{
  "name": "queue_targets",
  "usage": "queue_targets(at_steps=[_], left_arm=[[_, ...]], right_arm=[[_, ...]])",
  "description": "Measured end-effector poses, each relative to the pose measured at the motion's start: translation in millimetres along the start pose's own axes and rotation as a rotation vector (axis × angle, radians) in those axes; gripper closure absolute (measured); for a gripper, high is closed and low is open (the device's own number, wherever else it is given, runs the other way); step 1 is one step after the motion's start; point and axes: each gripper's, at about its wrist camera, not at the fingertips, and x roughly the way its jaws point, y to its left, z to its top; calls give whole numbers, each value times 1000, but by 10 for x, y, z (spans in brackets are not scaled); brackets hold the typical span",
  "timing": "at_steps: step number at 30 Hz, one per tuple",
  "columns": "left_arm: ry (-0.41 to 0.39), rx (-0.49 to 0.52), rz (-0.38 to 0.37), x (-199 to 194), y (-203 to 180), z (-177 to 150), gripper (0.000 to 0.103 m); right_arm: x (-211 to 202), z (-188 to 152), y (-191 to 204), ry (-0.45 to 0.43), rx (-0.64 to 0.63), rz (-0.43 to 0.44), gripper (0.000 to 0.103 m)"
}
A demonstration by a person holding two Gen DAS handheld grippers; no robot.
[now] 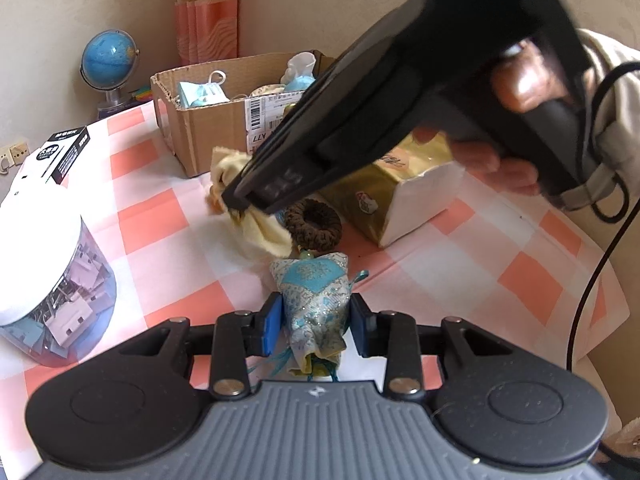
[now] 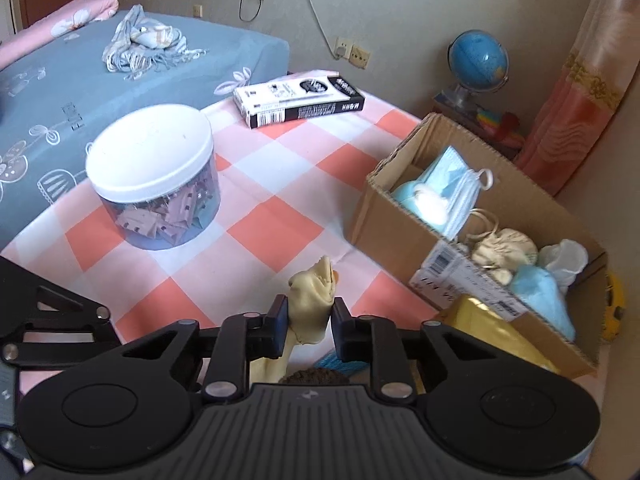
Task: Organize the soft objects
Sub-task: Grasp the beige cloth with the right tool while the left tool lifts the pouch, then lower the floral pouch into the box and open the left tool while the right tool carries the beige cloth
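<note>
Holding brocade sachet (image 1: 316, 296) (left claw (image 1: 316, 322)) and yellow cloth (image 2: 310, 300) (right claw (image 2: 308, 326)) beside part-filled cardboard box (image 2: 384, 216); brown scrunchie (image 1: 314, 220) remains.

A home bedroom: a bed (image 2: 120, 80) beside the checked-cloth table (image 2: 280, 208), curtain (image 2: 580, 100), globe (image 2: 478, 60).

We see soft daylight in both views, bright on the checked tablecloth (image 1: 160, 216), with only faint shadows. Above the fingers, the right gripper (image 1: 240, 204) is dark and blurred. The cardboard box (image 2: 384, 216) looks slightly smeared. Fisheye bending curves the edges, and the corners go black.
</note>
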Motion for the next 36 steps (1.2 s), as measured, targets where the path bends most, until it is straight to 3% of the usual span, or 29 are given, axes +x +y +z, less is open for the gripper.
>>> queue_targets(at_steps=[17, 26, 36], left_arm=[[-10, 91, -15, -380, 25, 384, 75], [-60, 125, 10, -528, 116, 893, 75], [-135, 163, 36, -379, 181, 1696, 75]], right_arm=[[-853, -112, -325, -115, 70, -85, 77], [-1147, -264, -541, -151, 120, -146, 77], [-1402, -507, -718, -215, 202, -197, 77]])
